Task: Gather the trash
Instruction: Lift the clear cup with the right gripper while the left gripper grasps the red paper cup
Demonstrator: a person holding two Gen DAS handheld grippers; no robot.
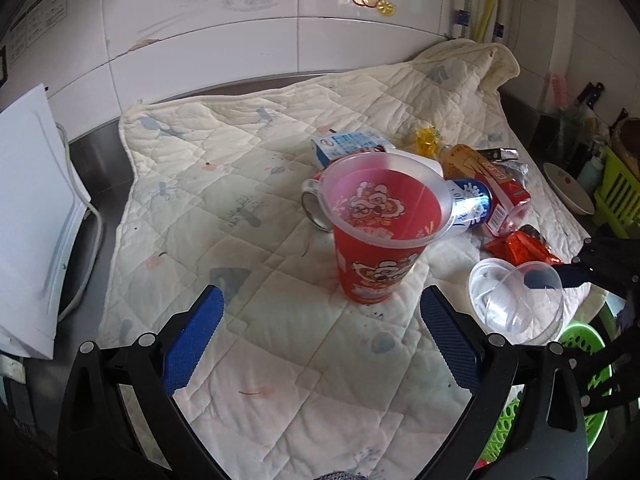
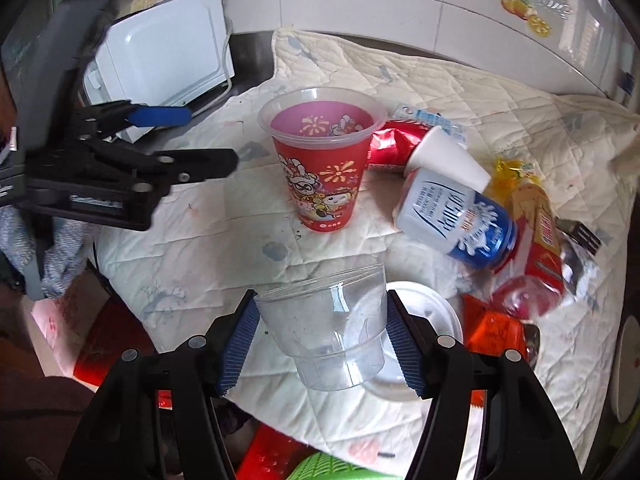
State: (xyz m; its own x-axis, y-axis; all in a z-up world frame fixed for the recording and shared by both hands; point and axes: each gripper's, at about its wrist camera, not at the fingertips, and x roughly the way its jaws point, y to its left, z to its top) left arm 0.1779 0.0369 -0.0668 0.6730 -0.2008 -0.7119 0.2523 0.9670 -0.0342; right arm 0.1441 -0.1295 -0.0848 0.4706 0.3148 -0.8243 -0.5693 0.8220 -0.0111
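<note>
My right gripper (image 2: 322, 340) is shut on a clear plastic cup (image 2: 328, 324), both blue pads pressing its sides, just above a white lid (image 2: 428, 320). In the left wrist view that cup (image 1: 516, 312) hangs at the right with the right gripper (image 1: 560, 276) on it. My left gripper (image 1: 320, 340) is open and holds nothing, close in front of an upright red printed cup (image 1: 376, 240). Behind that cup lie a blue-and-white can (image 2: 460, 216), a white paper cup (image 2: 444, 160), a crushed red can (image 2: 392, 144), a milk carton (image 1: 348, 146), a red-and-yellow box (image 2: 536, 232) and an orange wrapper (image 2: 492, 328).
Everything lies on a cream quilted cloth (image 1: 240, 184) over a steel counter. A white appliance (image 2: 160, 56) stands at the counter's left end. A green basket (image 1: 580, 344) sits below the cloth's right edge. A white bowl (image 1: 568, 188) and a green rack are at the far right.
</note>
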